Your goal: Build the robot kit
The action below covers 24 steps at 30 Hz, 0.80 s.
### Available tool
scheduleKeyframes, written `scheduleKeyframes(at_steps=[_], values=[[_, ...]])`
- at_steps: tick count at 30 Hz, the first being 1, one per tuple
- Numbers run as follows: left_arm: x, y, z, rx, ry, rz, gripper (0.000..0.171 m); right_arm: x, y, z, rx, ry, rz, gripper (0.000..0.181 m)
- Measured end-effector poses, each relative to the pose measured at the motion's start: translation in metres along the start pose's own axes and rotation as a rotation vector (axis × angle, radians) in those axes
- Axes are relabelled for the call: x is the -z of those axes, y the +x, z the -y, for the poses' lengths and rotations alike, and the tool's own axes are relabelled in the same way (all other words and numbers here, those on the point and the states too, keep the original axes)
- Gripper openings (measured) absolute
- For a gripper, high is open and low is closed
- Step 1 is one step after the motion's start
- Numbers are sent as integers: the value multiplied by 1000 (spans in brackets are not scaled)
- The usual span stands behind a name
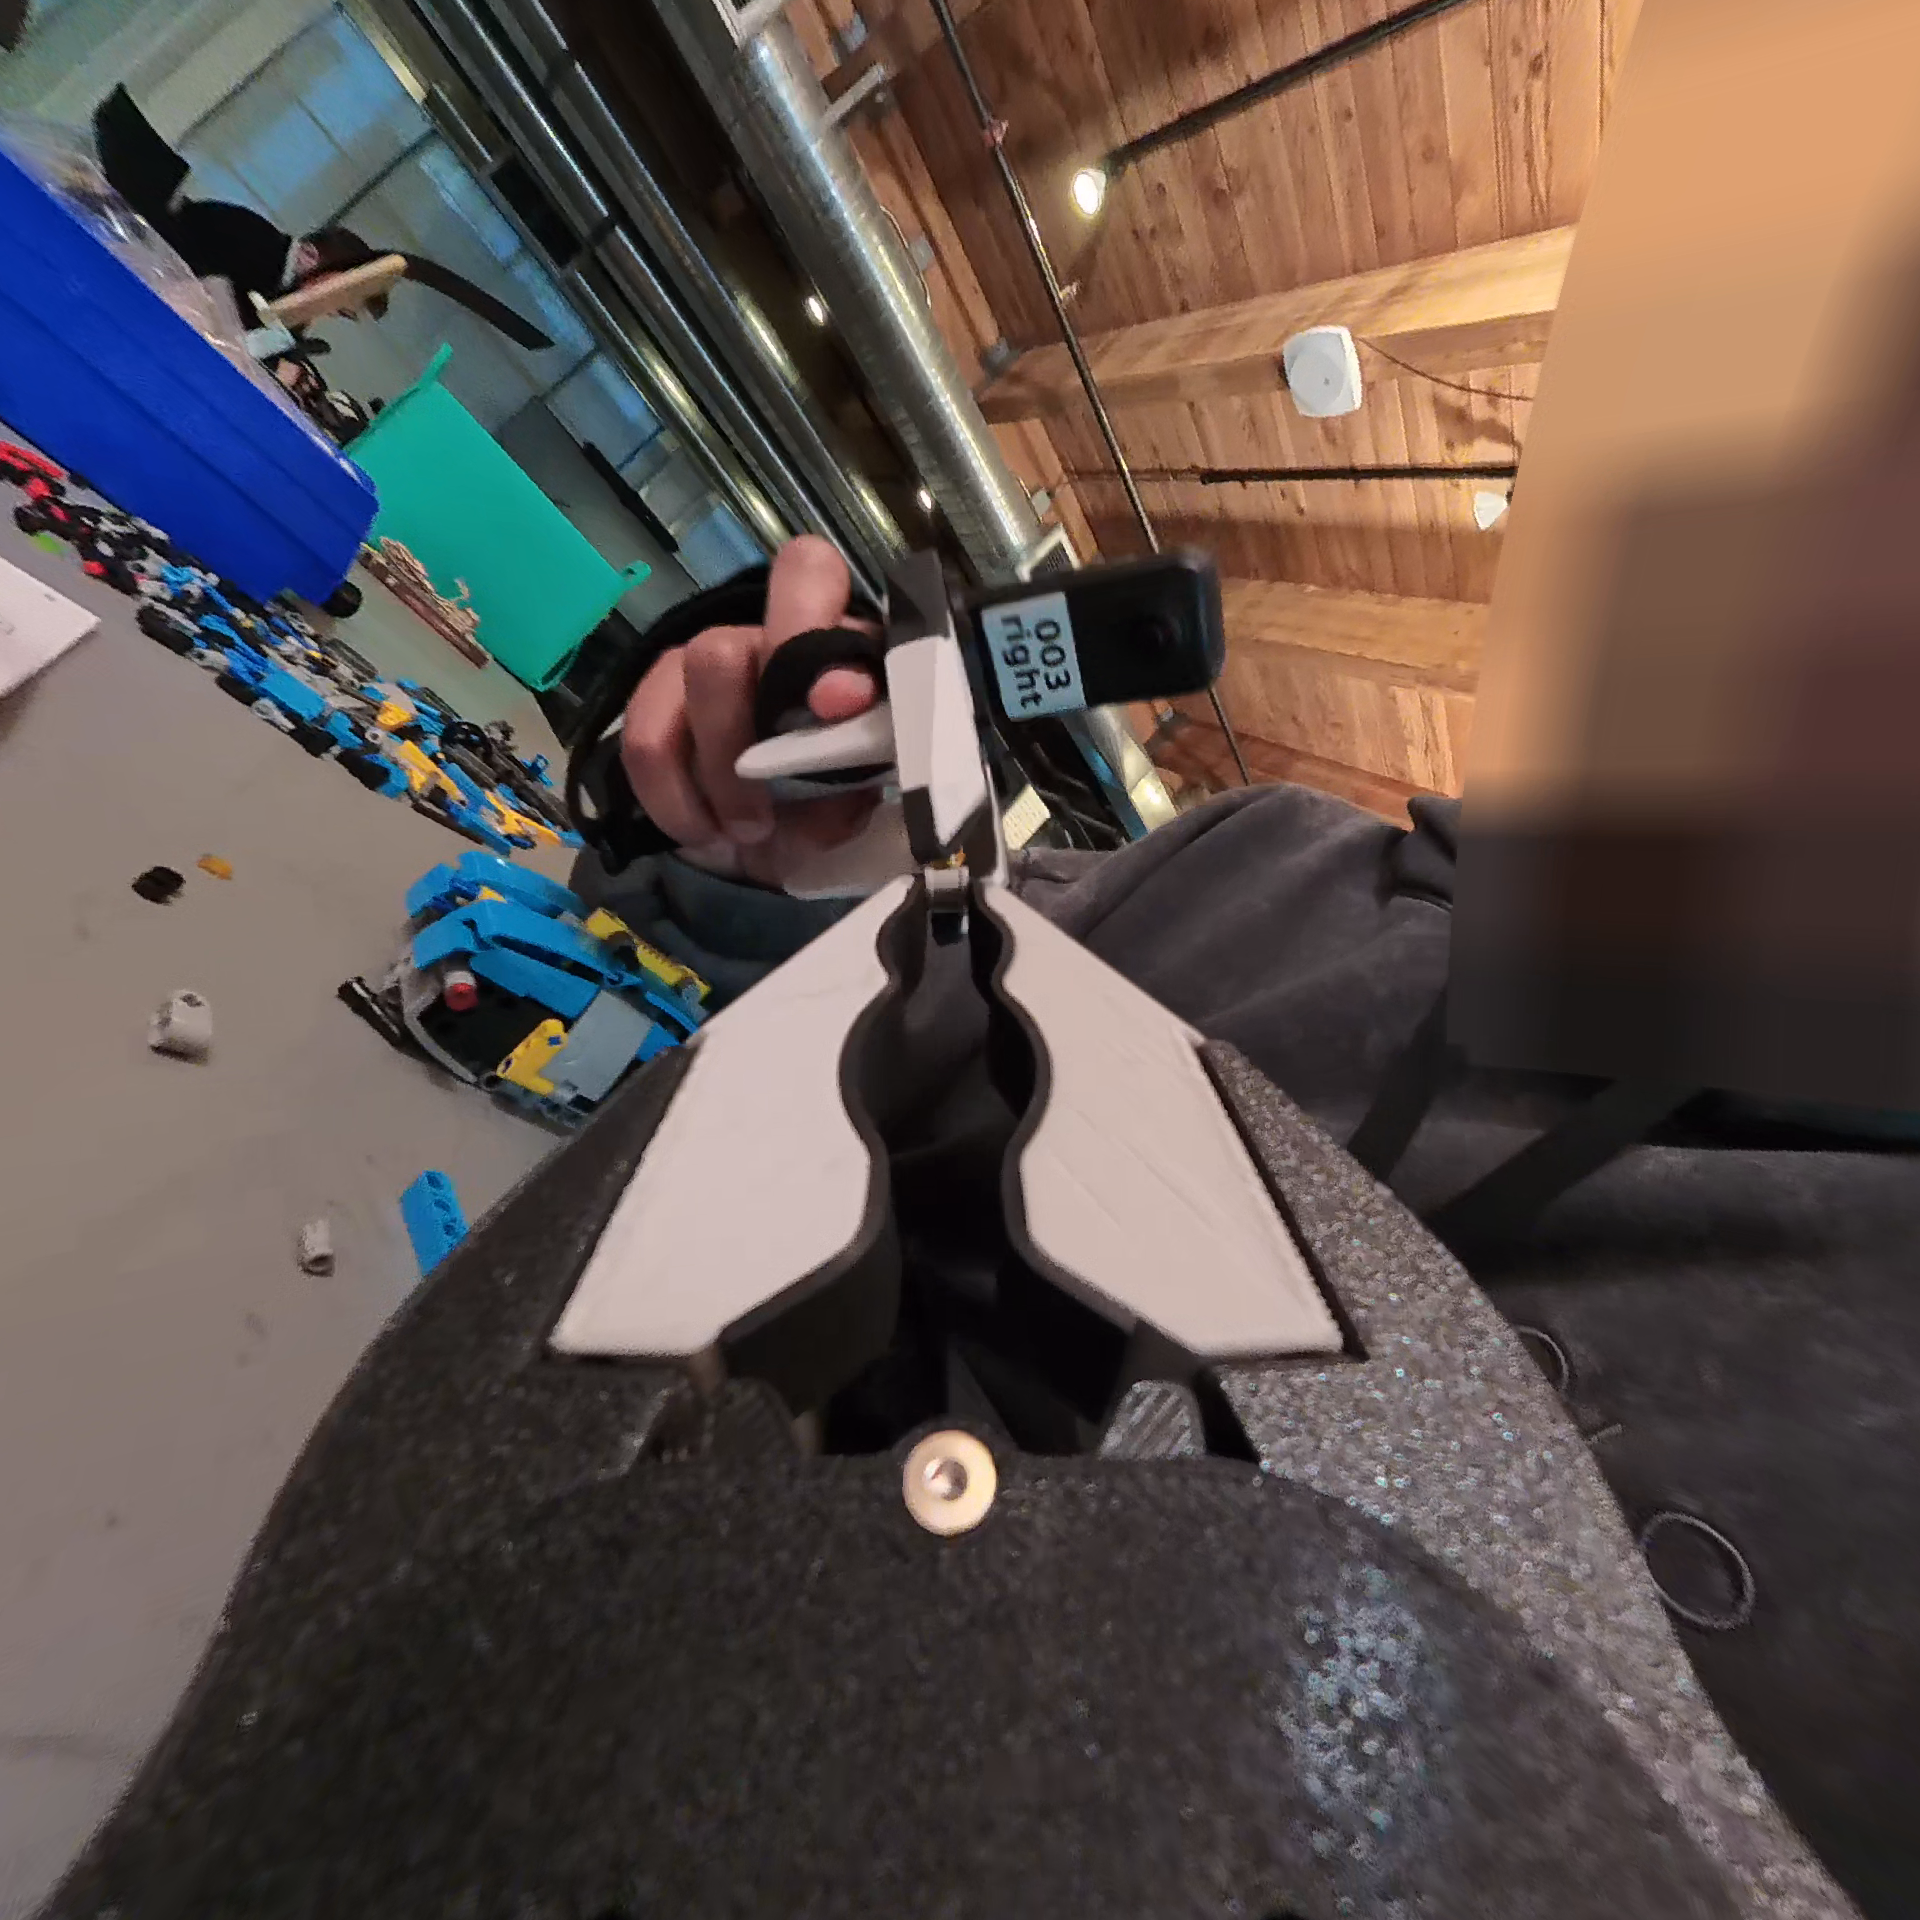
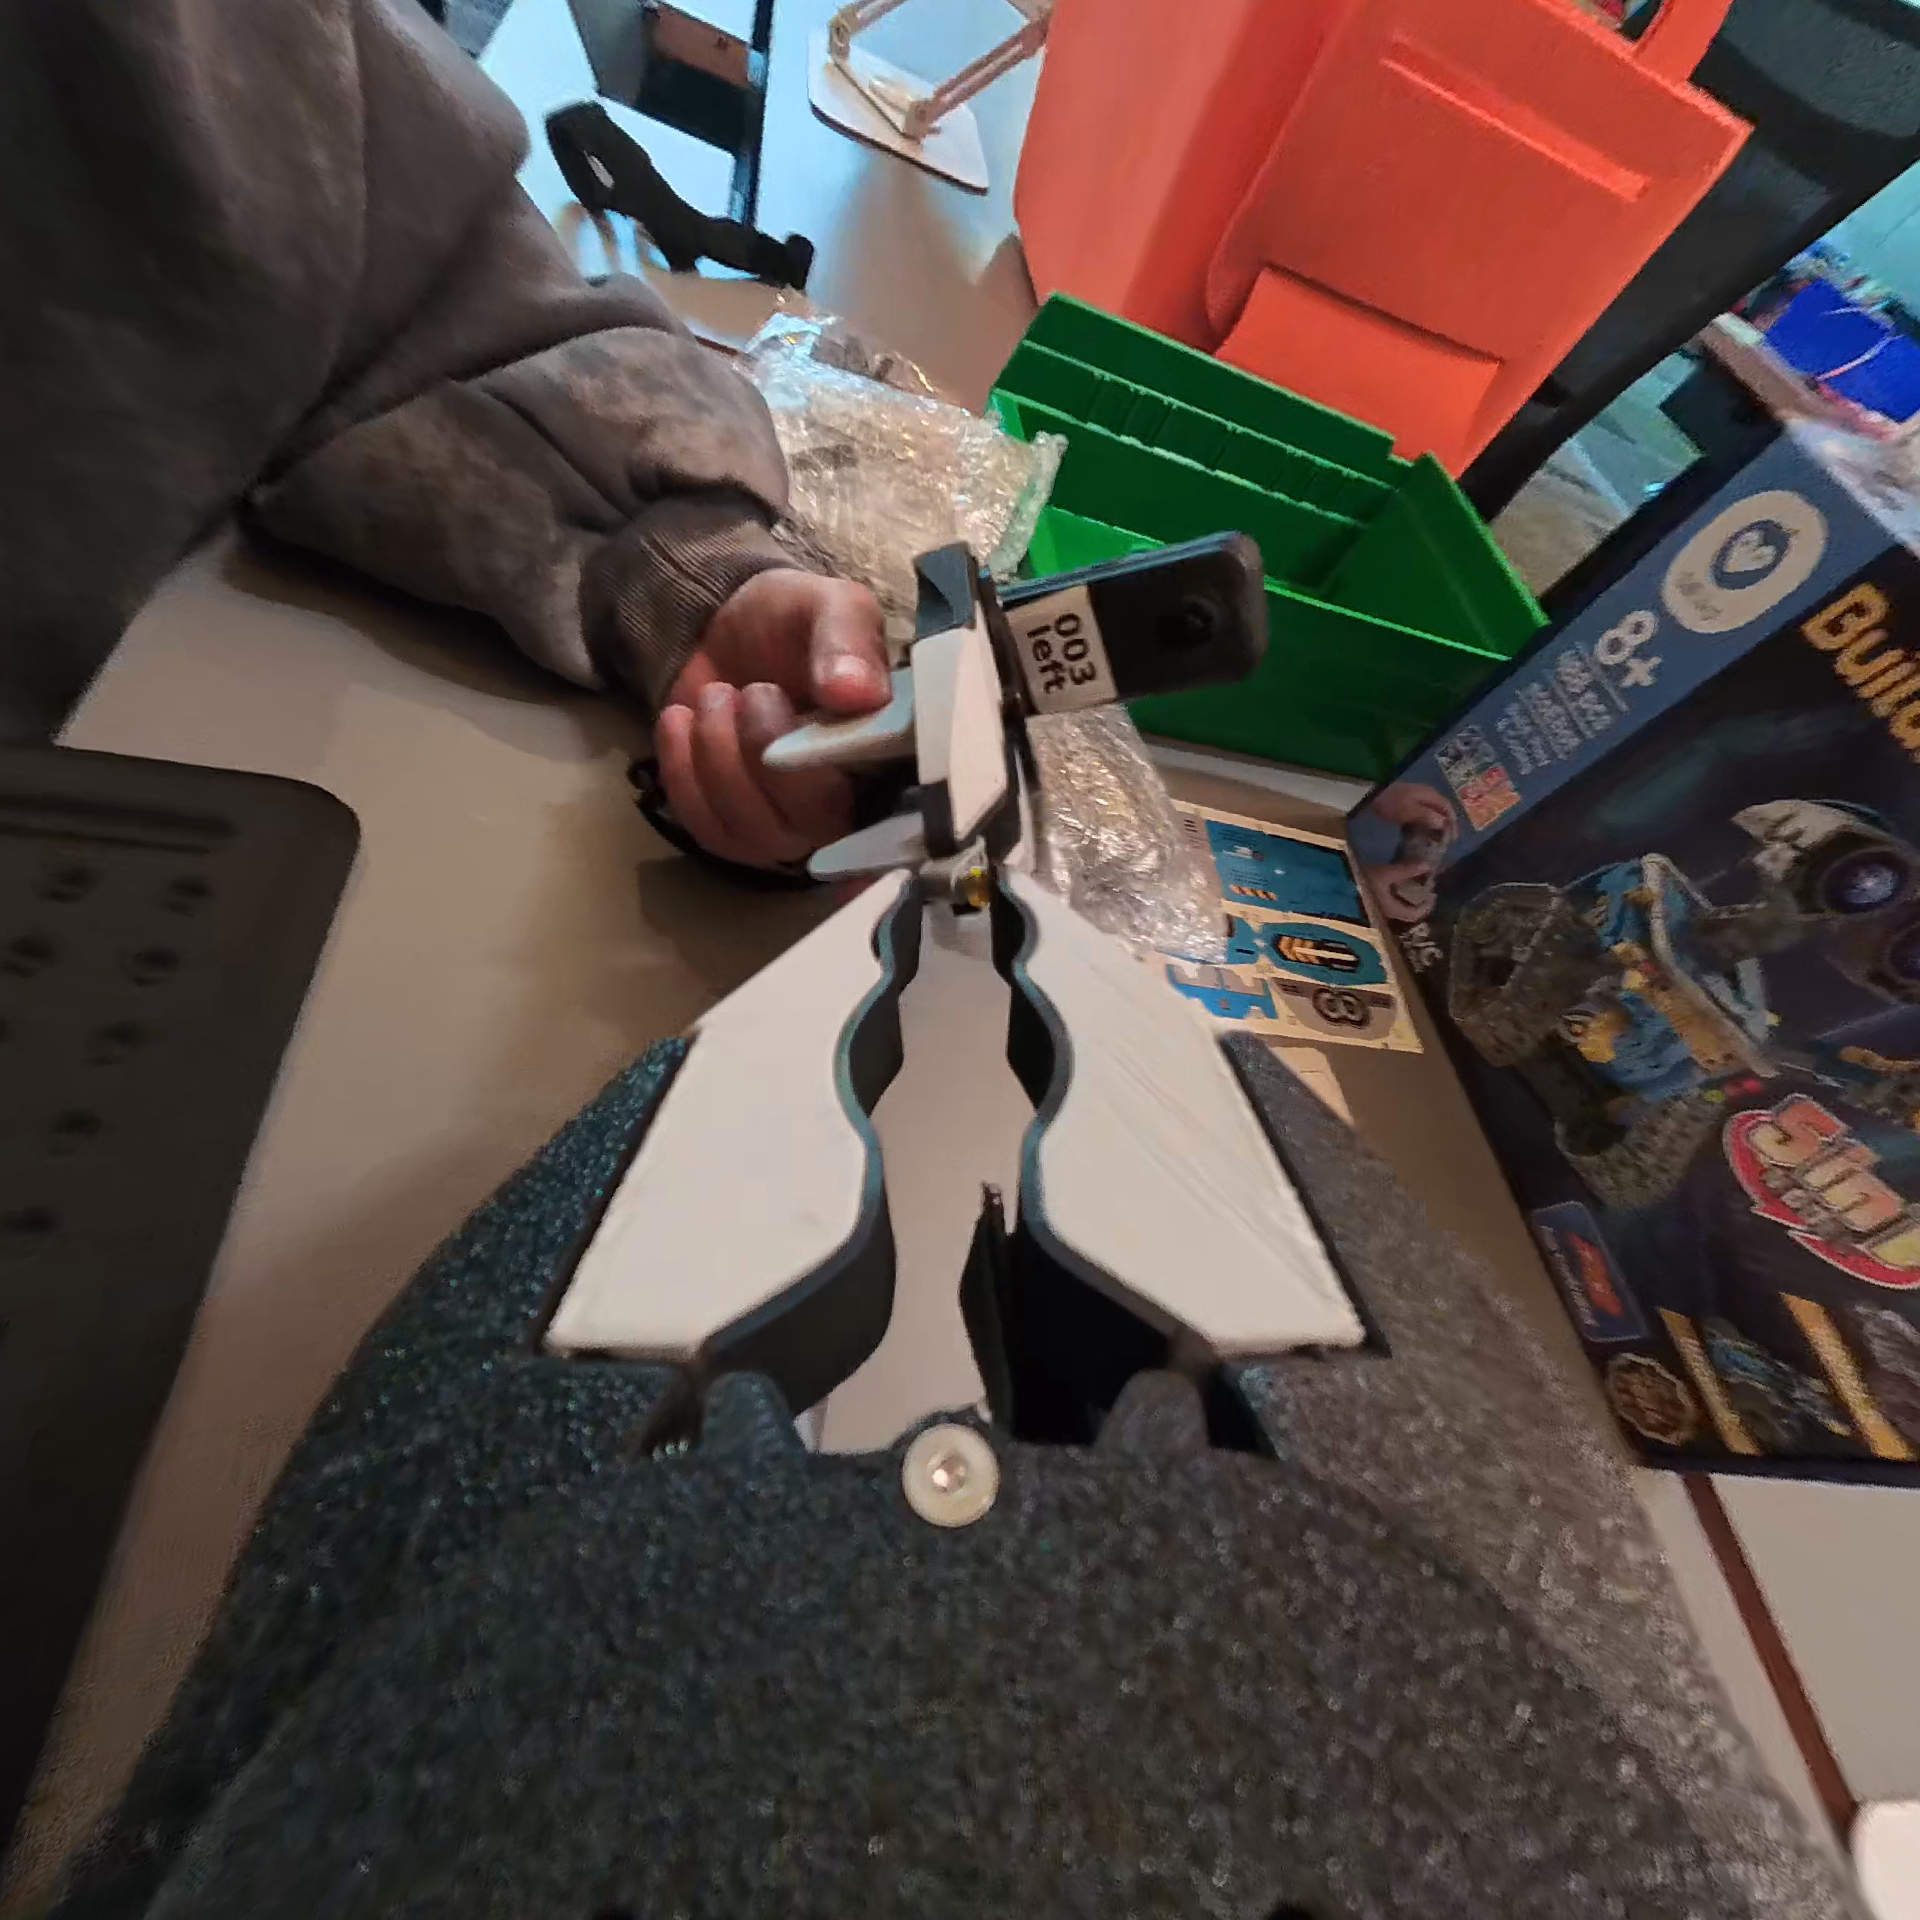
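In the left wrist view my left gripper [image 1: 943,902] is raised off the grey table, shut on a small grey piece [image 1: 945,896]. My right gripper [image 1: 940,857] faces it tip to tip, held by a hand [image 1: 707,727]. In the right wrist view my right gripper [image 2: 964,888] is shut on a small yellow piece [image 2: 977,886]. That piece touches the grey piece [image 2: 940,871] in the left gripper [image 2: 935,862]. The two pieces meet between the two pairs of fingertips. How they join is hidden.
A part-built blue and yellow brick model [image 1: 540,997], a blue beam [image 1: 436,1216] and loose pieces [image 1: 182,1023] lie on the table [image 1: 156,1351]. A blue bin [image 1: 156,416] stands behind them. On the other side are a green bin [image 2: 1247,520], the set's box [image 2: 1714,987], a sticker sheet [image 2: 1288,966] and bubble wrap [image 2: 904,447]. My left and right fingertips are right by each other.
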<state>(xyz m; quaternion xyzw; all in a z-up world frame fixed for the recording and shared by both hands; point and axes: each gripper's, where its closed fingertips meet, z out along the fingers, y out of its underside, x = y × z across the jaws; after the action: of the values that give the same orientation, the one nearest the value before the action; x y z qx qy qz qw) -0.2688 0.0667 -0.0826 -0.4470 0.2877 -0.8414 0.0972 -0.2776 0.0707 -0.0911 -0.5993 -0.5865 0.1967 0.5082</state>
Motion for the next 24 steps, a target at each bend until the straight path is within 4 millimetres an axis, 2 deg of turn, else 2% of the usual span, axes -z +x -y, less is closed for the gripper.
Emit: scheduleKeyframes(at_steps=[11, 14, 19, 24], values=[[7, -22, 20, 99, 280, 118, 5, -6, 25, -17, 109, -131, -231, 13], [10, -22, 22, 64, 311, 146, 6, -8, 28, -18, 111, -141, -263, 13], [10, -19, 24, 19, 323, 144, 6, -9, 29, -14, -1, -91, -238, 13], [12, -19, 26, 19, 333, 140, 6, -9, 31, -14, 7, -103, -266, 12]])
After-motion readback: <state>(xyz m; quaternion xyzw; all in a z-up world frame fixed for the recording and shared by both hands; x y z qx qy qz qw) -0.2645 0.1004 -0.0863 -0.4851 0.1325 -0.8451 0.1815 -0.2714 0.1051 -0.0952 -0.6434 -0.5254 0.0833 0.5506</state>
